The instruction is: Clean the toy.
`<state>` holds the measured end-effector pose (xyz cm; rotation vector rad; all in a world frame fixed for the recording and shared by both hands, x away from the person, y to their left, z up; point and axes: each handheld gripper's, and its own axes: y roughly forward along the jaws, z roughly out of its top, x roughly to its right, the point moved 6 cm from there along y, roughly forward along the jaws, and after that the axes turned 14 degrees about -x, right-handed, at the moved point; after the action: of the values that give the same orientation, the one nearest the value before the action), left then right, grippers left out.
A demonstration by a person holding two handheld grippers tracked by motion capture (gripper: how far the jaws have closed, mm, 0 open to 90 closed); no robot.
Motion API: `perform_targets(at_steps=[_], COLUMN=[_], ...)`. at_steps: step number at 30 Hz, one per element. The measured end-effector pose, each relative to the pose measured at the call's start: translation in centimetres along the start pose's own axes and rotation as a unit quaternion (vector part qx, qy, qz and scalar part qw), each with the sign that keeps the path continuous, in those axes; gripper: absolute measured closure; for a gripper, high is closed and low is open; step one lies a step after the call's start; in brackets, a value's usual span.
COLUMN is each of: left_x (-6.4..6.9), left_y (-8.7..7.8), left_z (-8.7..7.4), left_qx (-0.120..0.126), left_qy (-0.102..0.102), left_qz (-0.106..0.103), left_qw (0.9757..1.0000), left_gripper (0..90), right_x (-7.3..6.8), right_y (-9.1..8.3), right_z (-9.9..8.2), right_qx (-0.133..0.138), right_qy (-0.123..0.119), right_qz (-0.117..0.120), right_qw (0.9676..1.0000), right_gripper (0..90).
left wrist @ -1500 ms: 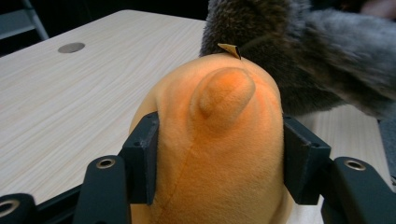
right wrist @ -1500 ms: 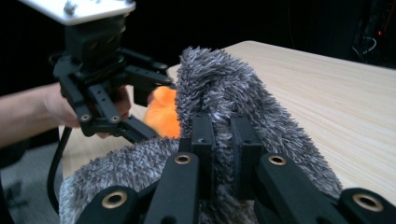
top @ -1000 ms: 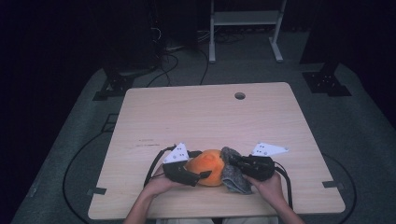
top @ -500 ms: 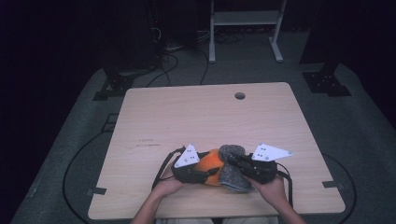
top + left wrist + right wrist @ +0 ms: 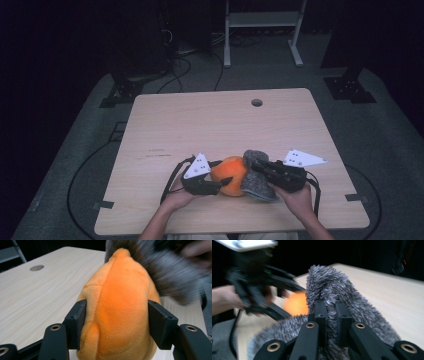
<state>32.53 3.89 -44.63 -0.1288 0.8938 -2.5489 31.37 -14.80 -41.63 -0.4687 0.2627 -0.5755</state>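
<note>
In the left gripper view the two black pads (image 5: 77, 323) sit against either flank of the orange plush (image 5: 117, 315), denting it slightly; the jaws have just been closing and now clamp it. In the right gripper view the pads (image 5: 321, 315) stand nearly together, pinching a fold of the grey fleece (image 5: 352, 302), whose shaggy pile rises above them and spills around the jaws. In the high view the left gripper (image 5: 216, 186) lies low at centre bottom of the frame, pointing right into the plush (image 5: 229, 175), its grey plate tilted up toward the upper left. The right gripper (image 5: 257, 170) points left from the lower right, its plate angled up and to the right, with the fleece (image 5: 256, 182) draped under it and touching the plush's right side. Behind each gripper a hand wraps the body: left hand (image 5: 176, 197), right hand (image 5: 296, 196), forearms entering from the bottom edge and converging. Plush and fleece sit near the front edge of the table (image 5: 200, 125), at centre bottom. Faint dark marks on the wood left of the grippers are too small to read.
</note>
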Motion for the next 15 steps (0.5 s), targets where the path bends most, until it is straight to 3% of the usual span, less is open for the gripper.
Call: perform_targets(at_steps=[2,3,6,9,11,12,13,15], left_x=[0.2,0.2,-0.5,-1.2,-0.8,-0.6,-0.6,-0.7], left_y=[0.1,0.0,-0.5,0.0,0.8,1.1,1.3,1.3], left_z=[0.2,0.2,-0.3,-1.5,-1.8,-1.8,-1.7,-1.4], left_qx=[-0.004,-0.003,-0.001,-0.023,-0.034,-0.034,-0.03,-0.02], left_qy=[0.005,0.002,-0.022,-0.051,-0.04,-0.032,-0.028,-0.036], left_qz=[-0.006,-0.009,-0.038,-0.046,-0.061,-0.056,-0.038,-0.025], left_qw=[1.0,1.0,0.999,0.9973,0.9967,0.9973,0.9984,0.9988], left_gripper=[35.5,30.6,14.4,9.1,13.4,16.7,22.9,35.4], right_x=[-0.7,-0.6,0.2,1.0,1.4,1.5,1.5,1.8], right_y=[0.6,1.0,1.2,0.8,0.8,0.8,0.9,0.9], right_z=[0.2,-0.1,-0.9,-1.2,-1.3,-1.3,-1.4,-1.6], right_qx=[-0.017,-0.023,-0.028,-0.023,-0.019,-0.017,-0.018,-0.015], right_qy=[-0.029,-0.031,-0.012,0.007,0.018,0.022,0.023,0.029], right_qz=[-0.013,-0.016,-0.013,-0.006,-0.001,0.003,0.0,-0.013], right_qw=[0.9994,0.9991,0.9994,0.9997,0.9997,0.9996,0.9996,0.9994], right_gripper=[81.7,81.7,81.7,81.7,81.7,81.7,81.7,81.7])
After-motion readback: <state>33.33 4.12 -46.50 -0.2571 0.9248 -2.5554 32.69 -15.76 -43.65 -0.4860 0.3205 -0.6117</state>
